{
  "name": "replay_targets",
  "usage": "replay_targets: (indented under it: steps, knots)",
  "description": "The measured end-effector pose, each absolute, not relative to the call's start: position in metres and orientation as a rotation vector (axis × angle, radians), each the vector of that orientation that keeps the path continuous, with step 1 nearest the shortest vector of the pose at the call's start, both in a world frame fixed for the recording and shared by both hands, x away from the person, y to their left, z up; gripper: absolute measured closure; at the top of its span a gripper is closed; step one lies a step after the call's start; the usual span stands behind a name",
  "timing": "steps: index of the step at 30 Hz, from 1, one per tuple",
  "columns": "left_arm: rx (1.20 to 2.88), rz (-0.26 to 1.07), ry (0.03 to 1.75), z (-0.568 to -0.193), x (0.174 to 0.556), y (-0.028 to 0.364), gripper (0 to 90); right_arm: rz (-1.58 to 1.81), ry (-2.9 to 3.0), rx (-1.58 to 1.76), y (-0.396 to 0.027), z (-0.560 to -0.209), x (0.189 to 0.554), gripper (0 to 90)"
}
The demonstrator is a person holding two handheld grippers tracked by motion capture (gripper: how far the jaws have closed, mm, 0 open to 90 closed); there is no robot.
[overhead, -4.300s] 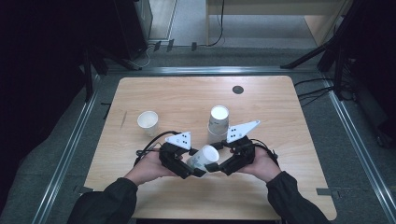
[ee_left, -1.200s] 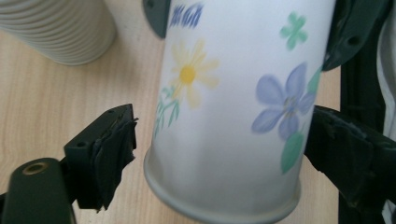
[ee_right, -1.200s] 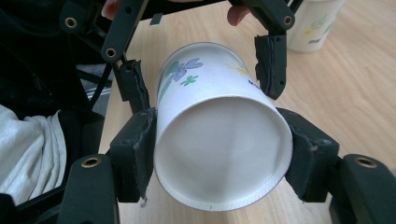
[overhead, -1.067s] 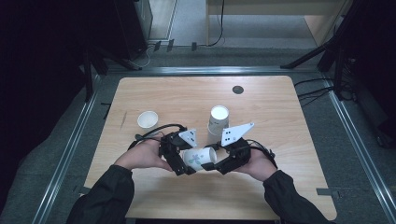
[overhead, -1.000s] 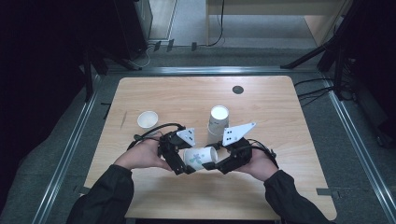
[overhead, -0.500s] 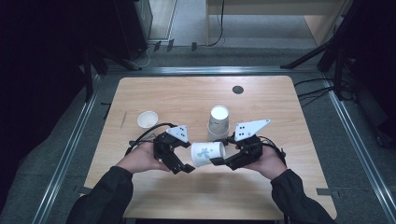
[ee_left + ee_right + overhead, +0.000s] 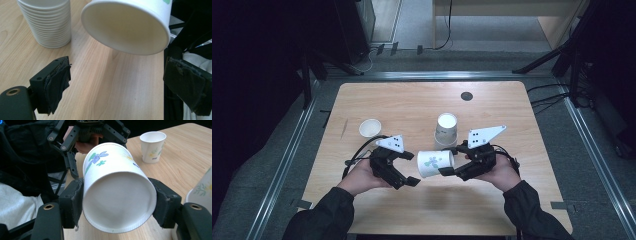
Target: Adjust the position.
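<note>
From above, the paper cup (image 7: 435,163) lies on its side in the air just in front of the stack of cups (image 7: 446,130), its open mouth turned toward the left gripper (image 7: 404,169). The right gripper (image 7: 449,162) pinches it at the base end. The left gripper sits just off the cup's mouth, jaws spread and nothing between them; they have just been opening. A single cup (image 7: 370,128) stands upright on the table (image 7: 412,102), well to the left of the stack.

Along the left gripper's jaws, the paper cup's (image 7: 127,25) open rim faces the camera, raised off the wood, with both pads (image 7: 58,82) apart from it. The stack (image 7: 48,22) stands just beside the cup, on its left in this view.

Along the right gripper's jaws, both pads (image 7: 75,202) press the paper cup (image 7: 117,195) on either side near its bottom, whose flat underside faces the camera. Flower print shows on its wall. Beyond it hangs the left gripper (image 7: 96,153), and the single cup (image 7: 152,146) stands farther off, opposite the stack's edge (image 7: 200,188).
</note>
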State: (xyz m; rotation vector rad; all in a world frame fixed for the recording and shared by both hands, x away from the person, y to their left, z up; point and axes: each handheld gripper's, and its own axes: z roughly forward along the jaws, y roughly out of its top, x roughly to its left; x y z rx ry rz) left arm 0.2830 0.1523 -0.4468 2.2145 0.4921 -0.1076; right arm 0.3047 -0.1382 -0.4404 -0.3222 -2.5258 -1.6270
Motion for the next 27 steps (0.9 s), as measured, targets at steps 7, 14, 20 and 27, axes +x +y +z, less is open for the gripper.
replay_targets:
  steps: [7,14,20,27]
  knots:
    - [2.140,-0.127,0.448,-0.450,0.284,0.150,7.7,-1.624,-2.504,-0.298,-0.135,-0.441,0.304,34.2]
    - [2.128,-0.137,0.409,-0.454,0.287,0.145,7.9,-1.611,-2.491,-0.285,-0.132,-0.443,0.303,34.2]
    - [2.109,-0.151,0.373,-0.454,0.285,0.142,8.2,-1.595,-2.484,-0.270,-0.127,-0.445,0.302,34.2]
    - [2.096,-0.146,0.334,-0.454,0.283,0.141,14.5,-1.588,-2.466,-0.246,-0.120,-0.447,0.301,34.2]
